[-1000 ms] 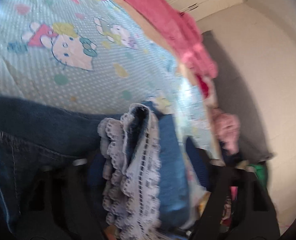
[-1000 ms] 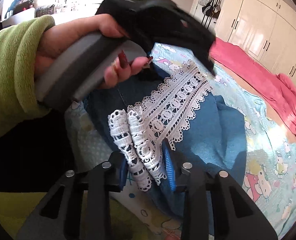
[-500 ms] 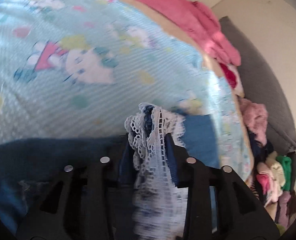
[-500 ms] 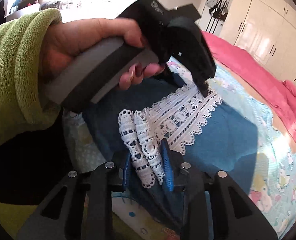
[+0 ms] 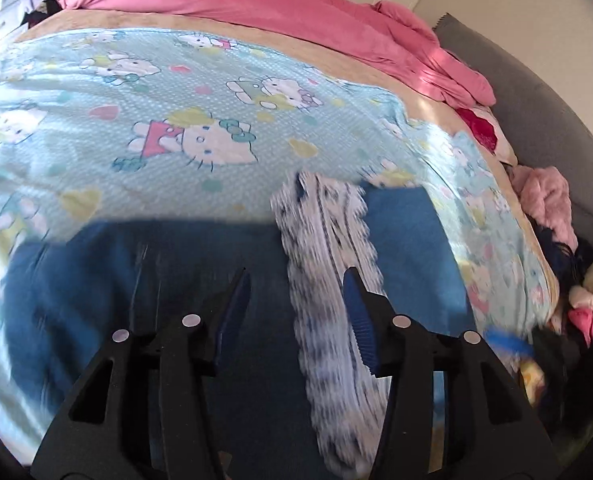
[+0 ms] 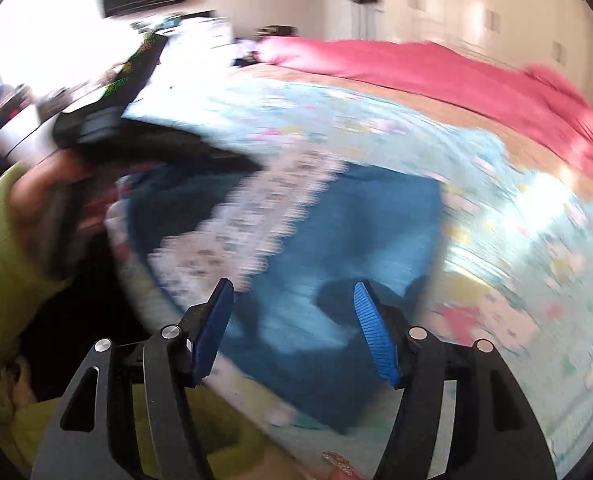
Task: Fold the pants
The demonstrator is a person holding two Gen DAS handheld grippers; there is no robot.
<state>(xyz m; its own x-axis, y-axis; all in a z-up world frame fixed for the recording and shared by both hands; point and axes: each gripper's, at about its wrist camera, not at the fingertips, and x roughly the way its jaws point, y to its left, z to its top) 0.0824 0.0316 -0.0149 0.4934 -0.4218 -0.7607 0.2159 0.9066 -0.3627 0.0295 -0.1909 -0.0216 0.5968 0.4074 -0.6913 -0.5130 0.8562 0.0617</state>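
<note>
Blue denim pants point(image 5: 144, 280) with a white lace hem point(image 5: 328, 264) lie folded on the light-blue cartoon-print sheet point(image 5: 176, 120). My left gripper point(image 5: 296, 296) is open just above them, the lace strip running between its fingers. In the right wrist view the pants point(image 6: 356, 232) and lace point(image 6: 252, 216) are blurred by motion. My right gripper point(image 6: 294, 304) is open and empty above the folded denim. The left gripper and the hand holding it point(image 6: 108, 140) show at the left there.
A pink duvet point(image 5: 296, 12) is bunched along the far side of the bed. A grey sofa point(image 5: 544, 120) with a heap of clothes point(image 5: 556, 240) stands to the right. White wardrobes point(image 6: 476, 12) line the far wall.
Both grippers have opened and let go of the lace hem. The folded pants now lie on the sheet. The right gripper is swinging fast, so its view is blurred.
</note>
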